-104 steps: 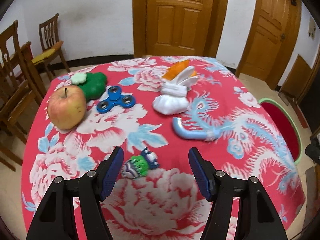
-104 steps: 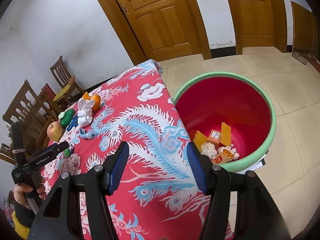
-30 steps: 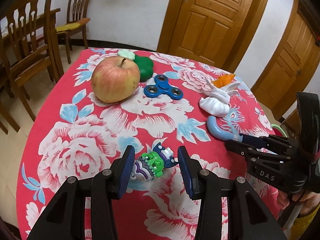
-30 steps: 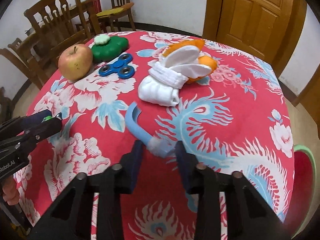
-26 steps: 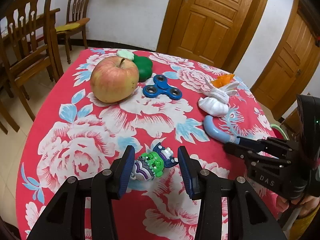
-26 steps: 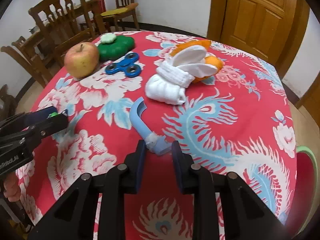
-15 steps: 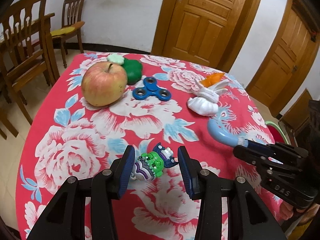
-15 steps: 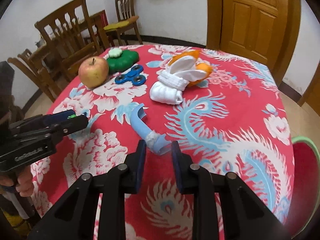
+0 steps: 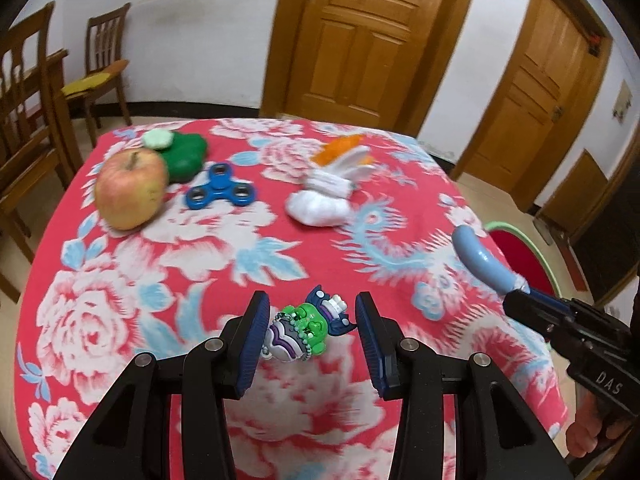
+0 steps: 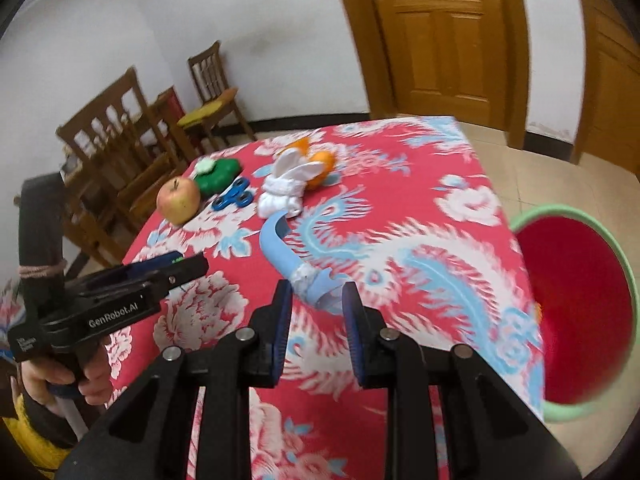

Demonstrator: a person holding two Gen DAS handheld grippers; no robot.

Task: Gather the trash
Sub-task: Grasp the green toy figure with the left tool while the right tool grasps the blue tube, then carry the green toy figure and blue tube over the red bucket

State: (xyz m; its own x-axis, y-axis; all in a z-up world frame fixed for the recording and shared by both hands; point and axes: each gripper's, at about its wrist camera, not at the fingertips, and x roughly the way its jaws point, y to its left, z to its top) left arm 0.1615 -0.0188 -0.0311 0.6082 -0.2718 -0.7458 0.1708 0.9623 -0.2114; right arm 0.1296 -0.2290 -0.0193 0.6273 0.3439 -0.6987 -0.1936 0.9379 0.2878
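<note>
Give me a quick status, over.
Left gripper shut on green toy figure. Right gripper shut on blue curved handle. Red bin beside table, path clear.

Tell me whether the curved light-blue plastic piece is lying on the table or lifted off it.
Lifted. The curved light-blue plastic piece is clamped in the right claw, hanging in the air above the red floral tablecloth.

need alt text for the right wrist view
The right gripper holds a curved blue piece above a red floral tablecloth, with a red bin on the floor to the right. Farther back lie an apple, a blue spinner and a white sock; the left gripper enters at left.
</note>
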